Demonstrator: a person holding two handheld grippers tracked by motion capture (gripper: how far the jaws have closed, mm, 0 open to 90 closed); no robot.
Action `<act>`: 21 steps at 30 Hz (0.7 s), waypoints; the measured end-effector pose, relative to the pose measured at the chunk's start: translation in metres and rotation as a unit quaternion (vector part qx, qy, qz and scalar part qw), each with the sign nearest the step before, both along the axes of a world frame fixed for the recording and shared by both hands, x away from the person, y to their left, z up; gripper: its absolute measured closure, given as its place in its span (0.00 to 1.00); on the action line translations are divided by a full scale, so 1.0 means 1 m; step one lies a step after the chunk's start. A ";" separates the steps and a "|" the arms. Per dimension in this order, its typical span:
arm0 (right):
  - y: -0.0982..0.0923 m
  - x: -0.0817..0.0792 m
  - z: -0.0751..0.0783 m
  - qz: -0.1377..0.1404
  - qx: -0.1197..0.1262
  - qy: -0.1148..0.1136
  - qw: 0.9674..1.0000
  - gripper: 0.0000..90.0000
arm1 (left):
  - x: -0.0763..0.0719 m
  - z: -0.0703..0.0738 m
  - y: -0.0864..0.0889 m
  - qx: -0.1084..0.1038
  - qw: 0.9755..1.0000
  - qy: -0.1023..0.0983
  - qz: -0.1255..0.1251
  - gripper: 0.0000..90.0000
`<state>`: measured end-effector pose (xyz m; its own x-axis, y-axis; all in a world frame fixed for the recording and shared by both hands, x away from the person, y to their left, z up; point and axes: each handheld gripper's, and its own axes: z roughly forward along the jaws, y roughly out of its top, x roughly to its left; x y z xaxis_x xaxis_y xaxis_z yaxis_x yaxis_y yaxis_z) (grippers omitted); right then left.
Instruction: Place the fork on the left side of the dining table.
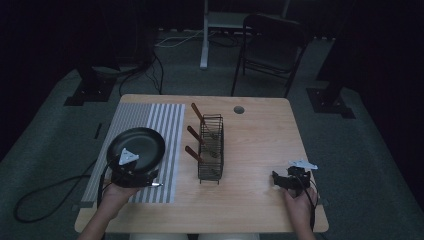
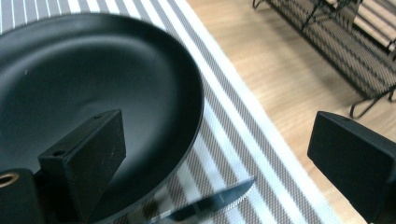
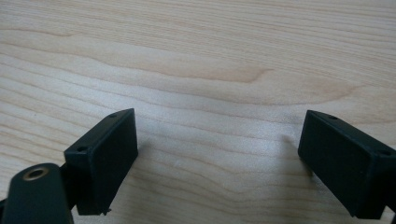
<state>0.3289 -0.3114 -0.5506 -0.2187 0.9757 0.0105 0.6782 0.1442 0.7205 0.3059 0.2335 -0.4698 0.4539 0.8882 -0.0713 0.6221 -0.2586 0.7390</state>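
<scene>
A black plate point(image 1: 142, 142) lies on a grey-and-white striped mat point(image 1: 165, 120) at the table's left. My left gripper point(image 1: 129, 167) hovers over the plate's near edge. In the left gripper view it point(image 2: 215, 126) is open, one jaw above the plate point(image 2: 93, 70) and the other out past its rim over the mat point(image 2: 243, 135). A serrated knife blade point(image 2: 215, 200) pokes out from beside the plate's rim onto the mat. My right gripper point(image 1: 277, 179) rests low near the table's front right; it point(image 3: 217, 121) is open over bare wood.
A black wire rack point(image 1: 210, 147) stands mid-table with three wooden-handled utensils point(image 1: 196, 112) sticking out to its left; the rack point(image 2: 336, 42) is beyond the mat. A cable hole point(image 1: 239, 109) sits near the far edge. A chair point(image 1: 272, 45) stands behind the table.
</scene>
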 end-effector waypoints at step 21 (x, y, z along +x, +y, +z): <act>0.000 0.000 0.000 0.000 0.000 0.000 1.000 0.13 | 0.037 0.042 -0.050 -0.012 0.998 -0.039 -0.041 0.07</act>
